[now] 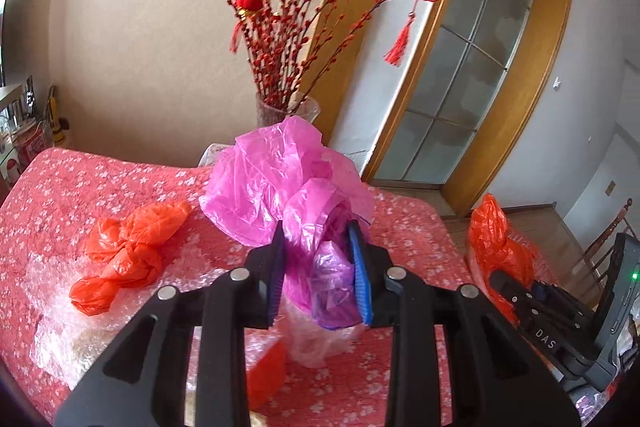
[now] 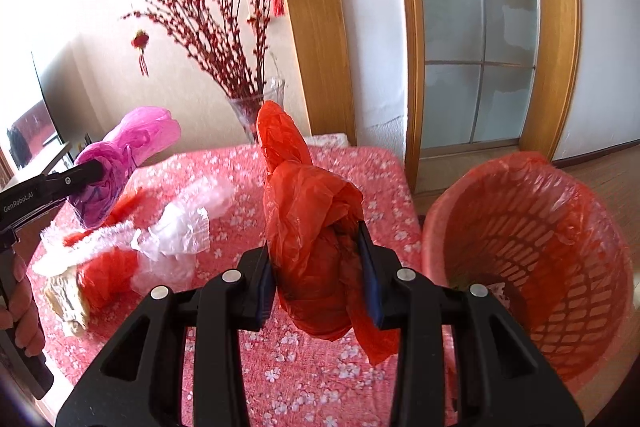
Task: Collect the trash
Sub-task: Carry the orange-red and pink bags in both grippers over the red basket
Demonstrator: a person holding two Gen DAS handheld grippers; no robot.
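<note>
Home living/dining room: table with red floral tablecloth [image 1: 120, 183], glass vase of red berry branches [image 1: 280, 27], wooden-framed frosted glass door [image 2: 480, 47].

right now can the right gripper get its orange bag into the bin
Probably yes: the right gripper holds the orange bag, and the lined bin stands open just right of it, nothing between.

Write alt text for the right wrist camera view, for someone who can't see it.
The right gripper is clamped on a crumpled red plastic bag above a table with a pink floral tablecloth, beside a red mesh trash basket at the table's right edge. At left, the left gripper holds a pink plastic bag over bubble wrap and more red bags.
</note>
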